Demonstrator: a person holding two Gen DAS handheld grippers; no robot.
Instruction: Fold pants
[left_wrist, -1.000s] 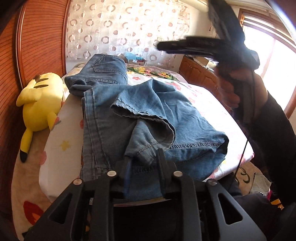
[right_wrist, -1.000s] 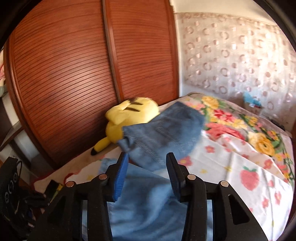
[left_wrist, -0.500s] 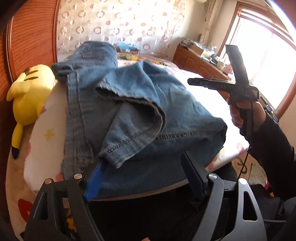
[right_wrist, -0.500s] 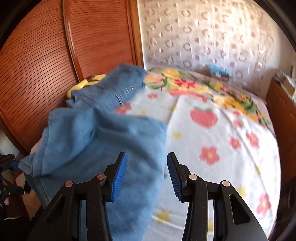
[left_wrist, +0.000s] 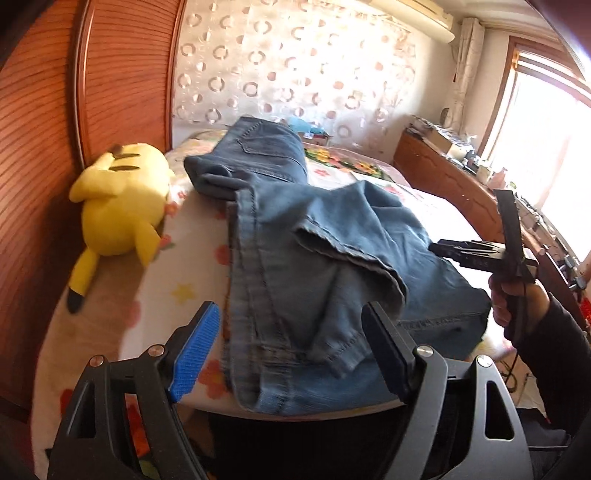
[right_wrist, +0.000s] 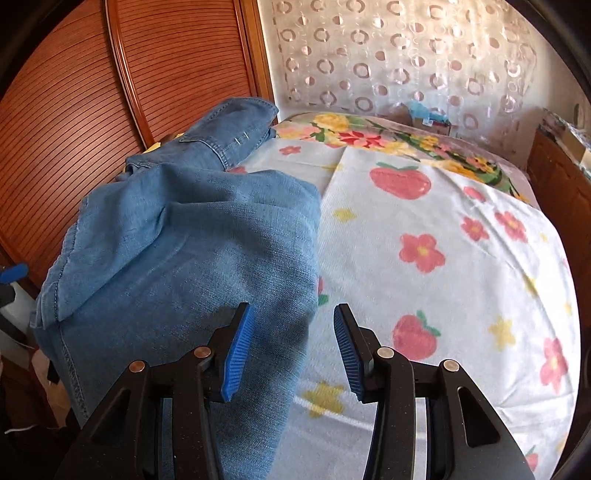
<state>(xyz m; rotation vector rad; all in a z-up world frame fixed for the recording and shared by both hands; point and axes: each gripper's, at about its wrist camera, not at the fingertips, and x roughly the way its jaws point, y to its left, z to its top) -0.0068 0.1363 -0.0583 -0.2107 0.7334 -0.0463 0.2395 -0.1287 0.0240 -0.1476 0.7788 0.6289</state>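
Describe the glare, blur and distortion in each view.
Left wrist view: the window is blown out white, the jeans smear with motion blur near the bottom edge, and the wardrobe door bows from fisheye. Right wrist view: evenly lit and sharper, the bedspread bulging like a dome, corners vignetted black.

No legible text or labels (anywhere in view)

Slatted wooden wardrobe doors (left_wrist: 44, 147) at left. Wall covering with ring pattern (right_wrist: 388, 55) behind bed. Bed (right_wrist: 461, 240) under floral, strawberry-print cover. Wooden dresser (left_wrist: 443, 177) along right side. Bright window (left_wrist: 546, 147), strong daylight.
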